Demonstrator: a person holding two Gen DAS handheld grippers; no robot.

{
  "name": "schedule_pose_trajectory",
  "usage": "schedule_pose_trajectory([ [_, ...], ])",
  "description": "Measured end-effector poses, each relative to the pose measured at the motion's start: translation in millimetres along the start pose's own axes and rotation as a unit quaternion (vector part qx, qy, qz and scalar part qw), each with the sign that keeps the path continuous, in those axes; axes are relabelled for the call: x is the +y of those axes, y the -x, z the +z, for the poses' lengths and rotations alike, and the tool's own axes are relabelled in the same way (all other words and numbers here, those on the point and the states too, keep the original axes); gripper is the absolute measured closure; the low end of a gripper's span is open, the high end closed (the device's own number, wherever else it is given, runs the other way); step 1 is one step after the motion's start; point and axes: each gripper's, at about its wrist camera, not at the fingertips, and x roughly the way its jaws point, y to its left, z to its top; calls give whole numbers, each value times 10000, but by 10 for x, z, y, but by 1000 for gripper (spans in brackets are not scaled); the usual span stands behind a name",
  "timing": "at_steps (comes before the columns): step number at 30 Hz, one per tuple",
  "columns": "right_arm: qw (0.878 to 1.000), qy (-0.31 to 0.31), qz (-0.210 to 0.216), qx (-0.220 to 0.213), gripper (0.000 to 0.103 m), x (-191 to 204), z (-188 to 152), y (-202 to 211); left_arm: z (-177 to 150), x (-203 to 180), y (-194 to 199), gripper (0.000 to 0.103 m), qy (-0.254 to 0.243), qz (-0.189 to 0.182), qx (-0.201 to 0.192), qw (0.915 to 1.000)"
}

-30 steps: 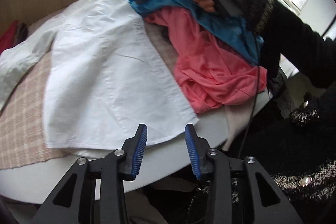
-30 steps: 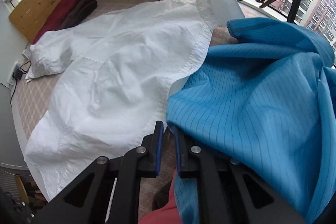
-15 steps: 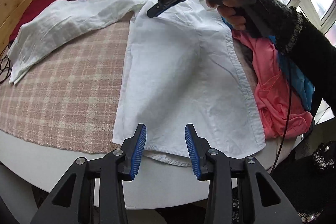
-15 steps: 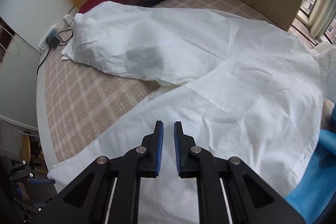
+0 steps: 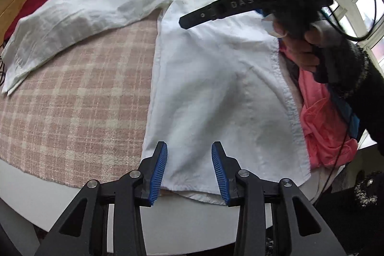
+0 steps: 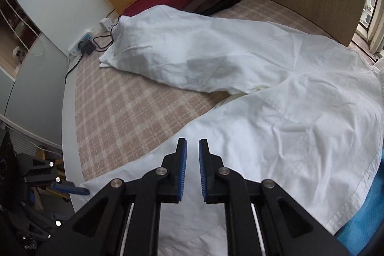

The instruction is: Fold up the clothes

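Looking along my left gripper [image 5: 189,167], I see its blue pads spread wide and empty, poised just above the near hem of the white shirt [image 5: 216,78]. That shirt lies flat on the pink plaid cloth [image 5: 79,112] covering the round surface [image 5: 36,198], one sleeve stretched out leftward. My right gripper [image 6: 191,168] hangs over the shirt's body, jaws parted by only a narrow gap, holding nothing. Pink and blue garments [image 5: 324,121] sit beside the shirt's right edge.
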Motion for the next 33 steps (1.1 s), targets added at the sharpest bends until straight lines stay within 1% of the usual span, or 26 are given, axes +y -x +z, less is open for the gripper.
schedule_pose_trajectory([
  [1,9999,50,-106,97,92,33,-55,-62,-26,37,-7,72,26,73,68,9999],
  [3,9993,96,-260,236,92,92,-170,-144,-119,140,175,70,114,140,-28,9998],
  [5,9998,-197,-51,34,92,108,-311,33,-213,255,382,69,185,203,-137,9995],
  [7,9986,-460,176,-169,92,145,-454,213,-289,379,548,69,202,294,-164,9992],
  [8,9979,-484,339,-273,91,243,-533,312,-305,433,592,69,168,247,-167,9994],
  [10,9964,-400,626,-402,84,515,-679,438,-309,530,632,69,51,45,-159,9999],
  [11,9957,-351,736,-430,77,671,-745,446,-291,553,620,69,-45,-80,-141,9999],
  [12,9951,-306,816,-459,72,825,-802,448,-261,562,590,69,-163,-219,-114,9996],
  [13,9953,-264,797,-492,70,968,-836,430,-231,570,560,69,-281,-358,-88,9989],
  [15,9966,-175,609,-533,70,1225,-898,363,-128,573,477,69,-466,-728,25,9963],
  [17,9977,-363,273,-509,70,1340,-982,307,-35,498,391,69,-838,-997,187,9913],
  [19,9960,-706,18,-549,70,1346,-1088,324,54,407,304,69,-1252,-1237,357,9837],
  [21,9914,-1128,-231,-624,70,1292,-1208,387,121,305,182,70,-1668,-1319,580,9754],
  [23,9836,-1506,-695,-708,70,1246,-1334,469,162,213,79,72,-2056,-1345,747,9665],
  [24,9789,-1719,-795,-765,70,1229,-1399,507,172,176,41,73,-2224,-1368,813,9619],
  [26,9700,-2073,-943,-857,70,1232,-1512,561,180,121,-19,85,-2529,-1422,939,9524],
  [27,9659,-2184,-1059,-903,70,1256,-1559,580,184,114,-52,86,-2633,-1400,1009,9491],
  [28,9619,-2283,-1163,-951,70,1282,-1602,598,191,112,-89,86,-2714,-1354,1081,9467],
  [29,9590,-2349,-1228,-1005,70,1315,-1634,611,203,123,-112,91,-2753,-1344,1140,9451],
  [30,9560,-2416,-1277,-1065,70,1354,-1661,622,219,143,-128,94,-2767,-1356,1191,9439],
  [31,9537,-2464,-1306,-1123,70,1392,-1684,631,238,157,-120,96,-2778,-1401,1216,9426],
  [33,9517,-2478,-1301,-1258,70,1480,-1700,640,291,174,-53,102,-2790,-1577,1211,9395],
])
